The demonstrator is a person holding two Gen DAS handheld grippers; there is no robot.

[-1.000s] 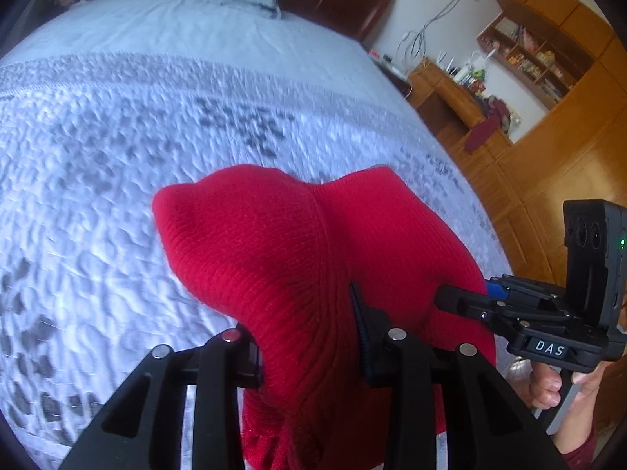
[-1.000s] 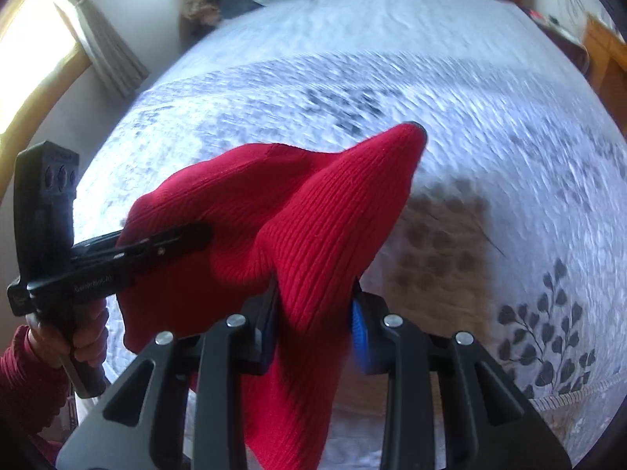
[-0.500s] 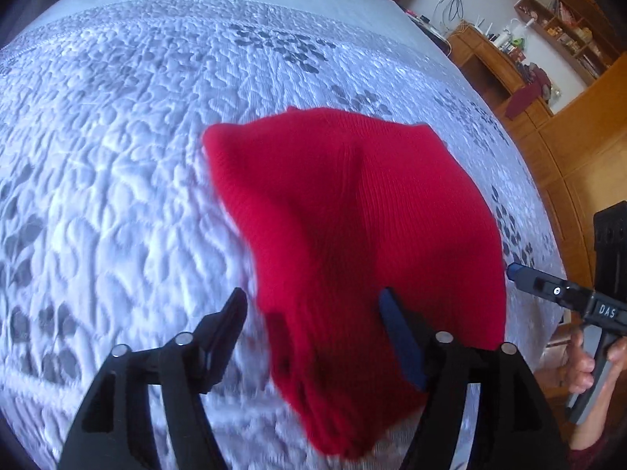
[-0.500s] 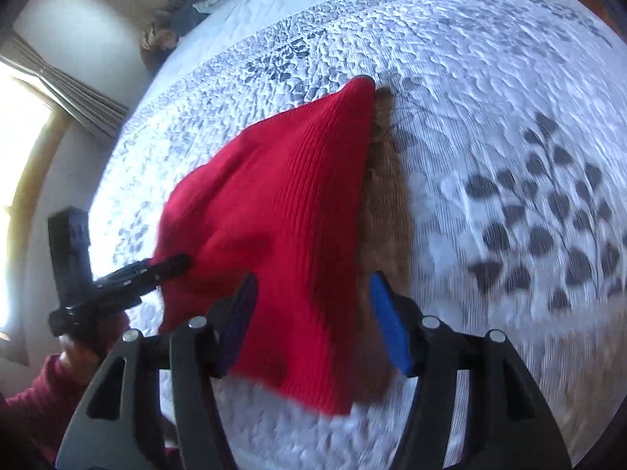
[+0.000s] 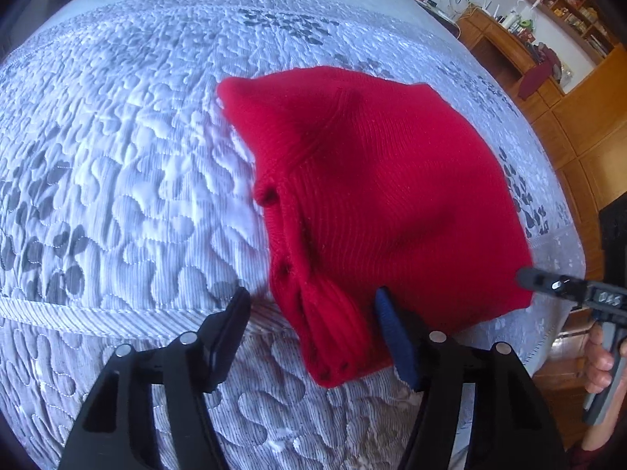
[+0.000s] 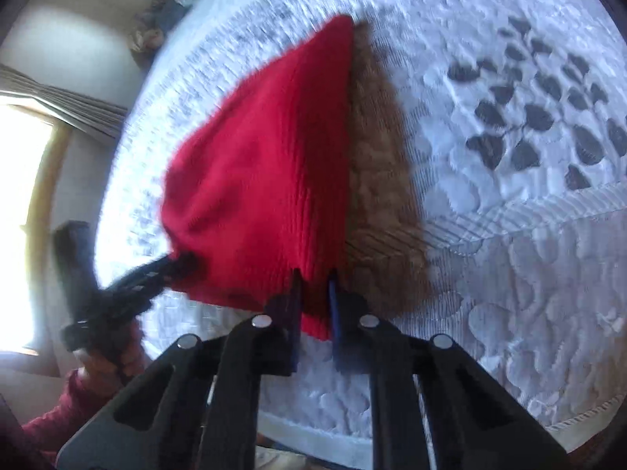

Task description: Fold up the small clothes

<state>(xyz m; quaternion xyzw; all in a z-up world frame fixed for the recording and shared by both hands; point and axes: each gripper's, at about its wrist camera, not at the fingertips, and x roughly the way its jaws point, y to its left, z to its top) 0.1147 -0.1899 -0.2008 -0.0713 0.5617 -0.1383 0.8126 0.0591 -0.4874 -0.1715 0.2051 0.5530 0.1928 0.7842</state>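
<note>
A red knit garment (image 5: 376, 180) lies folded on the white and grey quilted bedspread (image 5: 117, 180). My left gripper (image 5: 313, 301) is open, its fingers either side of the garment's near left corner. In the right wrist view my right gripper (image 6: 314, 280) is shut on the near right edge of the red garment (image 6: 266, 180). The right gripper's tip (image 5: 548, 282) also shows in the left wrist view at the garment's right corner. The left gripper (image 6: 156, 274) shows blurred at the garment's left corner in the right wrist view.
The bed's front edge runs close below both grippers. Wooden cabinets and a cluttered desk (image 5: 521, 47) stand right of the bed. A curtained window (image 6: 23, 196) is on the left. Pillows lie at the bed's far end.
The garment has come down from the air onto the bed. My left gripper has opened and let go. My right gripper opened half a second ago and has shut again on the edge.
</note>
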